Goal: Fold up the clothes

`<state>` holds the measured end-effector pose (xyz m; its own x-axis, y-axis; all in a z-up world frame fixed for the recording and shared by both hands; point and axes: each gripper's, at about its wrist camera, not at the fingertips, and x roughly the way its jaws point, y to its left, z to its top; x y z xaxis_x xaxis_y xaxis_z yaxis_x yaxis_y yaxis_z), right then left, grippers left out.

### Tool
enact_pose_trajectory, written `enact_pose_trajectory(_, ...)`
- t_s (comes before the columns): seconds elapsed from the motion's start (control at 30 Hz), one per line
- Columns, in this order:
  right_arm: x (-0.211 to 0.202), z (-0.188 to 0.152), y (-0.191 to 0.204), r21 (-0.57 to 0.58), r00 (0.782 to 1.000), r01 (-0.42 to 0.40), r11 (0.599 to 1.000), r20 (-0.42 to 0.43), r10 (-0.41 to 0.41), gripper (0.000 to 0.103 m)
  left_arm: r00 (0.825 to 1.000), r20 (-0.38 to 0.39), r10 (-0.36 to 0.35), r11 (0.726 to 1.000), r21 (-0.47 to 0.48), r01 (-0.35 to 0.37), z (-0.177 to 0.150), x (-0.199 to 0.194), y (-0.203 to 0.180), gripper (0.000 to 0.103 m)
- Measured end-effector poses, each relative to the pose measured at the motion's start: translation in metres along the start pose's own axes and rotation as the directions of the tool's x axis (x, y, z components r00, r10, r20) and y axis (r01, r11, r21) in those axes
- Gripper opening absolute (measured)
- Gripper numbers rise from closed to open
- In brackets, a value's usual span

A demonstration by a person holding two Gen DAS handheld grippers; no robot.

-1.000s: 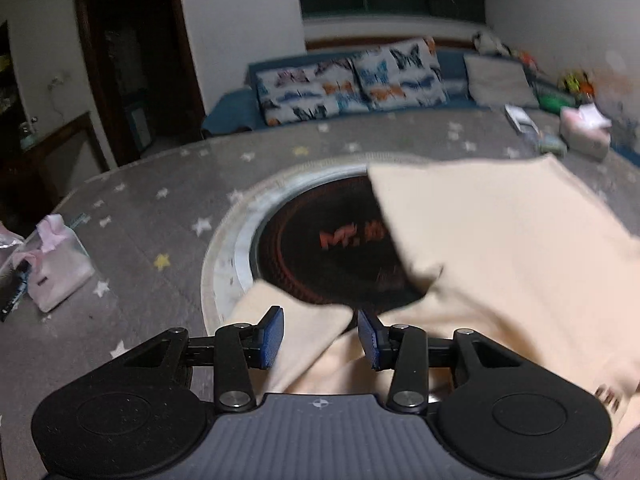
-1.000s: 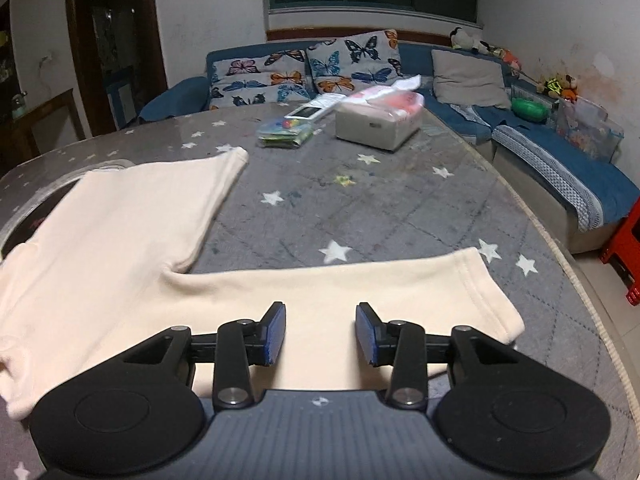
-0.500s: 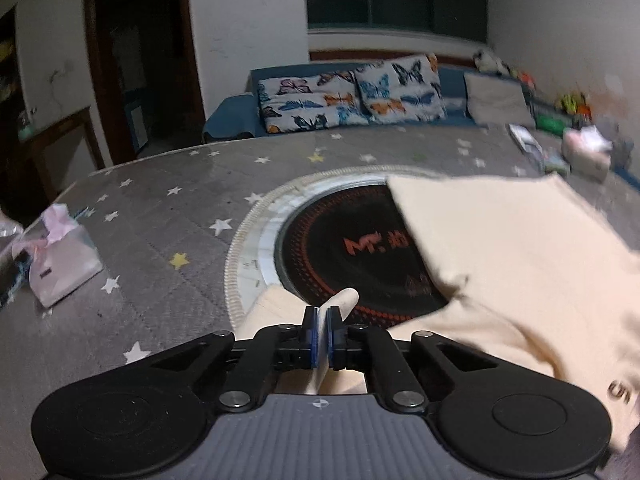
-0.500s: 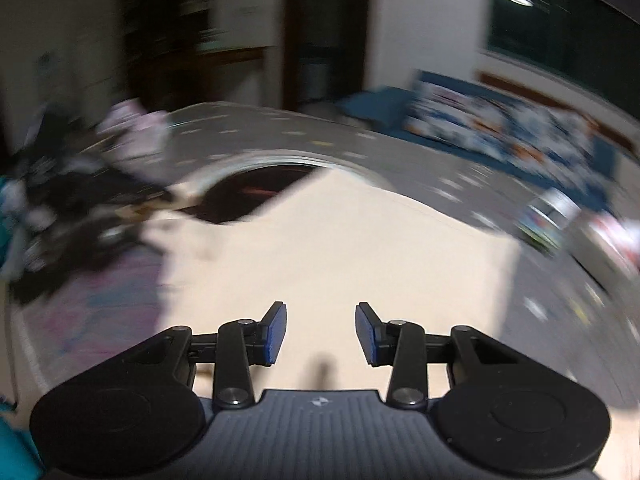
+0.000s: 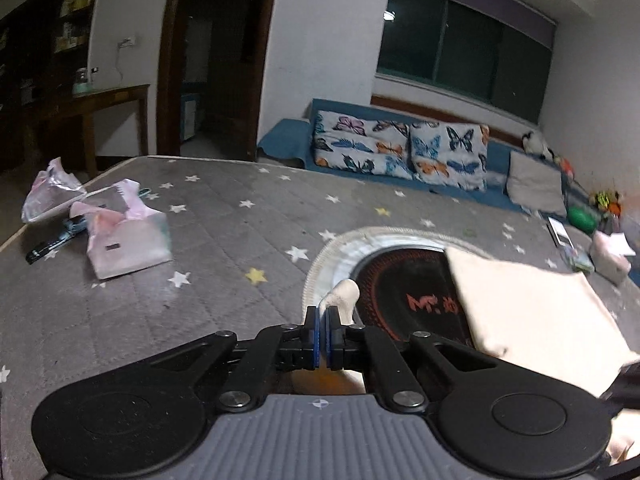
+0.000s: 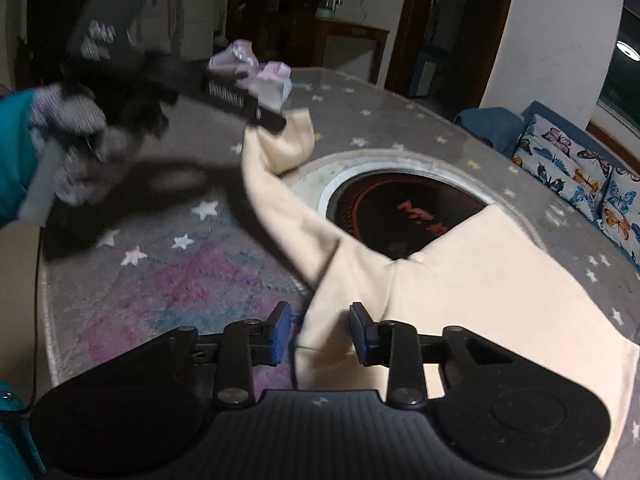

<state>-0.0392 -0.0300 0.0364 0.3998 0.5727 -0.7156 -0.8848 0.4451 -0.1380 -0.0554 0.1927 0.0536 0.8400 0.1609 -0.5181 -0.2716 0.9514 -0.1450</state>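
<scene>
1. My left gripper (image 5: 322, 334) has its blue pads pressed together on the sleeve end (image 5: 344, 294) of the cream garment (image 6: 472, 280); the cuff pokes up just past the tips.
2. My right gripper (image 6: 320, 334) has its jaws apart; they have just been narrowing, with the garment's edge between them, but I cannot tell whether the pads press on it.
3. From the right wrist view, the sleeve runs up off the table from near my right fingers to the left gripper's tips, held by my gloved hand (image 6: 80, 148) with a teal sleeve behind it.
4. The garment's body lies spread over the grey star-patterned table cover (image 5: 224, 248), partly covering the dark round hotplate (image 6: 400, 216) in the middle.
5. Further off on the left sits a pink tissue pack (image 5: 128, 236) beside a dark remote (image 5: 52, 240).
6. Beyond the table stands a blue sofa (image 5: 288, 148) with butterfly cushions (image 5: 400, 152).
</scene>
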Motion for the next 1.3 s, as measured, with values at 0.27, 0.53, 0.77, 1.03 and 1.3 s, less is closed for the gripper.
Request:
enact_pose_trajectory(0.27, -0.001, -0.001, 0.002, 0.031, 1.000, -0.005, 1.000, 0.018, 0.004, 0.005, 0.996, 0.089, -0.019, 0.999, -0.039, 0.023, 0.018, -0.010, 0.009, 0.003)
enact_pose_trajectory(0.53, -0.007, -0.007, 0.007, 0.066, 0.988, -0.153, 0.986, 0.030, 0.152, 0.007, 0.987, 0.158, 0.007, 0.987, -0.159, 0.019, 0.020, -0.018, 0.035, 0.003)
enact_pose_trajectory(0.77, -0.021, -0.011, 0.008, 0.070, 0.979, -0.203, 0.977, 0.038, 0.201, 0.020, 0.991, 0.048, 0.126, 0.971, -0.211, -0.113, -0.005, -0.001, 0.061, 0.003)
enact_pose_trajectory(1.03, -0.047, -0.029, -0.030, 0.217, 0.996, -0.086, 0.972, 0.034, 0.081, 0.022, 0.977, -0.026, 0.213, 0.964, -0.161, -0.214, -0.021, 0.005, 0.066, 0.005)
enact_pose_trajectory(1.3, -0.073, -0.069, -0.061, 0.324, 1.000, 0.021, 0.946, -0.011, -0.018, 0.029, 0.962, -0.066, 0.264, 0.951, -0.148, -0.271, -0.023, -0.002, 0.057, 0.007)
